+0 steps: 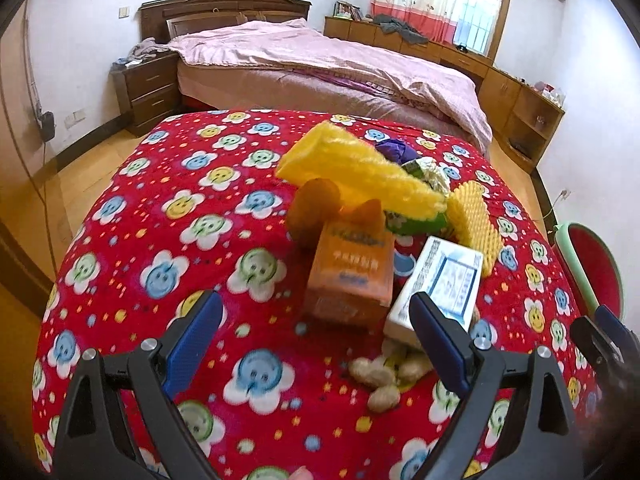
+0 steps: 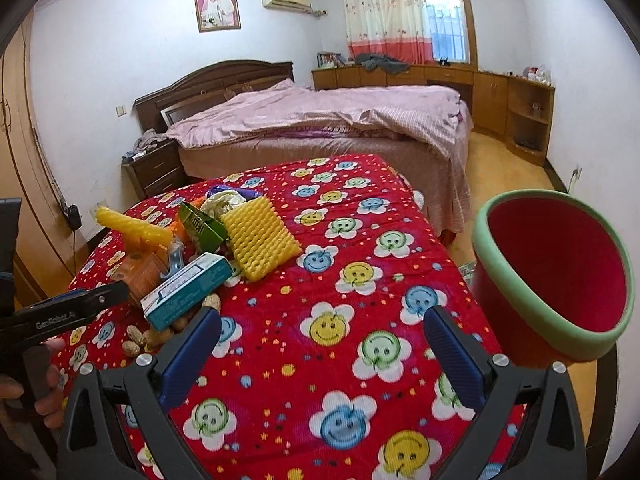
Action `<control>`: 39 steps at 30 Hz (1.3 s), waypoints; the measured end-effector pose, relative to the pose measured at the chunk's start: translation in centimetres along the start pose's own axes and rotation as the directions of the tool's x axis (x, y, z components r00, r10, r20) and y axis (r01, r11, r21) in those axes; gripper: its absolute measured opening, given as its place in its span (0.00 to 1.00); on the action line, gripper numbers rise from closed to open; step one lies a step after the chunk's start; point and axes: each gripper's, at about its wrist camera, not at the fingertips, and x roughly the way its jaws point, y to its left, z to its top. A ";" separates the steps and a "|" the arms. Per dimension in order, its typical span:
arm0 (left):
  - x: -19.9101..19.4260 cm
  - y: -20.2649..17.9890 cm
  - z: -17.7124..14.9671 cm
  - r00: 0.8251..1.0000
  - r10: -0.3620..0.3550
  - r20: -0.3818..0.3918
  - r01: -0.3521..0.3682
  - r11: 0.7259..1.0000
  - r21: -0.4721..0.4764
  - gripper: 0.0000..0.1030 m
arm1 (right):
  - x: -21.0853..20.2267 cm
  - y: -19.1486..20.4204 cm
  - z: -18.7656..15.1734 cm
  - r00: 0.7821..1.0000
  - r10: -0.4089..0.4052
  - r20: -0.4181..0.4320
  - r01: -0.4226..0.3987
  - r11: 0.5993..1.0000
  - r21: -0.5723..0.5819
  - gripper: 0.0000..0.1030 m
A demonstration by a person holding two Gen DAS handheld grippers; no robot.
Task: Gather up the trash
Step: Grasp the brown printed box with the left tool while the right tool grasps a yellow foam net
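Left wrist: two yellow foam nets (image 1: 352,168), two boxes (image 1: 348,276).

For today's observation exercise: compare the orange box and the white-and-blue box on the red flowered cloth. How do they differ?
The orange box is plain orange with small print; the white-and-blue box is pale with a blue panel. The orange box looks squat and blocky, while the white-and-blue box is longer and flatter. The orange box has peels piled behind it; the white-and-blue box lies over peanuts. Both are small cardboard packets in one trash pile on the cloth.
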 end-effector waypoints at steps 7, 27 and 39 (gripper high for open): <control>1.4 -0.1 1.2 1.000 -0.014 -0.019 0.014 1.000 0.006 0.87 | 1.5 0.0 1.4 1.000 0.002 -0.018 -0.002 1.000 0.005 1.00; 3.7 -0.5 1.7 0.989 -0.135 -0.063 0.137 0.990 0.029 0.47 | 8.0 2.3 5.0 0.989 -0.025 -0.147 0.015 0.997 -0.070 1.00; 1.9 0.1 2.2 0.992 -0.129 -0.018 0.129 0.991 0.028 0.47 | 13.1 3.8 6.2 0.972 0.026 -0.235 -0.039 0.998 -0.055 0.66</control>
